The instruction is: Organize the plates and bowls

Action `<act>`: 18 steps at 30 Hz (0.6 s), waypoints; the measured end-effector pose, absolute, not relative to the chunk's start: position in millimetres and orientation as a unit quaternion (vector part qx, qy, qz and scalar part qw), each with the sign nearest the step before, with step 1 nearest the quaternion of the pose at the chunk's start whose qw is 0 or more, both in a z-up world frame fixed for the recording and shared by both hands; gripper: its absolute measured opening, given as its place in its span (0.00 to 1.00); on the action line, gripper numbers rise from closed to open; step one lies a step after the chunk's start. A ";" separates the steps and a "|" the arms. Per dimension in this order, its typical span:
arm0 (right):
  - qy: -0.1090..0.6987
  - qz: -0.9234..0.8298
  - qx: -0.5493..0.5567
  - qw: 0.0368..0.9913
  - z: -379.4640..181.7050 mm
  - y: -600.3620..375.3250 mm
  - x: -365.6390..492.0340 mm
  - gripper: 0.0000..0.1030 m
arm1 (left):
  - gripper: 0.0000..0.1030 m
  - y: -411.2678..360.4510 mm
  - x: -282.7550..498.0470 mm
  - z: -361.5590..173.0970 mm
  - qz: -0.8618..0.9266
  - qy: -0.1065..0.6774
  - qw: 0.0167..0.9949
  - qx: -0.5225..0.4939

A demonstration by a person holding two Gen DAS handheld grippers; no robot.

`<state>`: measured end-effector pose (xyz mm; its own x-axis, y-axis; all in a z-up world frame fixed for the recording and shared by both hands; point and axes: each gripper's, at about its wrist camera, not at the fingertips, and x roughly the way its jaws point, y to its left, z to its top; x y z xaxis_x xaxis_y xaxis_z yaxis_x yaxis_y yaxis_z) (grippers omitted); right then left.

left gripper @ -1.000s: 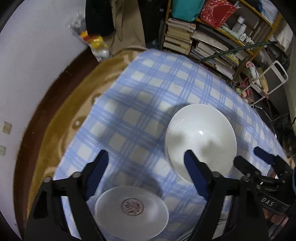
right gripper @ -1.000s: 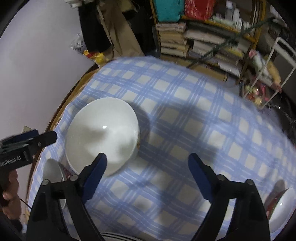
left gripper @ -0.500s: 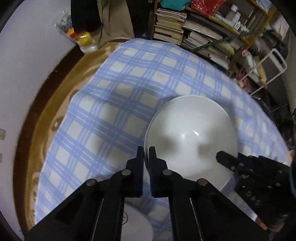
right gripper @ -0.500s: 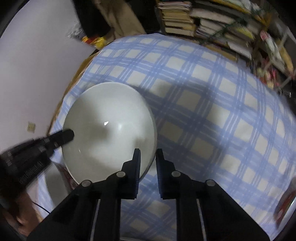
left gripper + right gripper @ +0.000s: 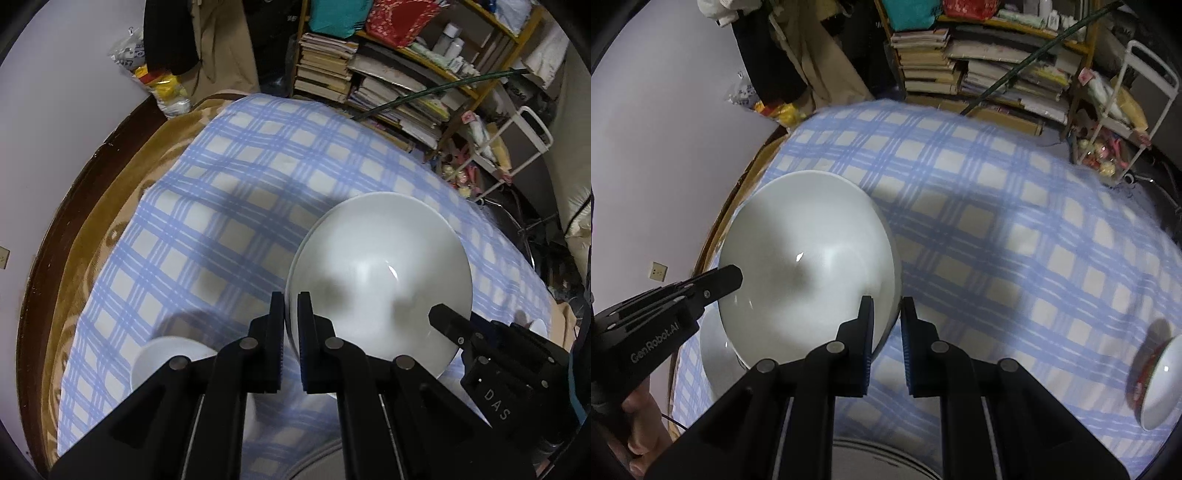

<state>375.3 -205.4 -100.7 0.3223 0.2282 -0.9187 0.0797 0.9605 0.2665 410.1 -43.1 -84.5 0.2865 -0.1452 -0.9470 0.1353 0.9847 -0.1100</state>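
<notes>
Your large white bowl (image 5: 380,280) sits over the blue checked cloth (image 5: 221,206), its rim pinched on opposite sides: your left gripper (image 5: 291,314) clamps the near-left edge, your right gripper (image 5: 886,317) the other (a smaller white dish (image 5: 166,358) lies beside it).

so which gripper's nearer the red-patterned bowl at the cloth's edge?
Right. The right gripper, clamped on the big white bowl, has the red-patterned bowl off to its right; the left gripper grips the opposite rim.

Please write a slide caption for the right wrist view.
Both tongs grip opposite rims of a white bowl over a plaid cloth.
</notes>
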 end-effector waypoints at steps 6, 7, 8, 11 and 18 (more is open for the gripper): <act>0.573 0.037 0.123 0.809 -85.9 -222.7 351.8 0.15 | 0.06 -60.2 386.2 -77.1 -0.103 0.586 0.803 -0.012; 0.573 0.035 0.122 0.810 -85.2 -225.2 348.0 0.15 | 0.06 -64.0 382.0 -77.2 -0.105 0.587 0.803 -0.012; 0.574 0.032 0.121 0.810 -84.8 -229.1 342.1 0.15 | 0.06 -67.6 377.5 -77.3 -0.108 0.586 0.803 -0.011; 0.576 0.024 0.121 0.808 -85.1 -240.7 322.7 0.15 | 0.06 -83.1 360.9 -79.2 -0.119 0.584 0.803 -0.001; 0.580 -0.008 0.144 0.802 -94.3 -278.9 277.2 0.15 | 0.06 -127.1 326.3 -92.6 -0.140 0.594 0.792 0.024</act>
<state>277.2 -278.9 -94.3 0.3267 0.1535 -0.9326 0.1797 0.9586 0.2208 326.3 -127.1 -92.6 0.2562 -0.1930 -0.9472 0.2500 0.9598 -0.1279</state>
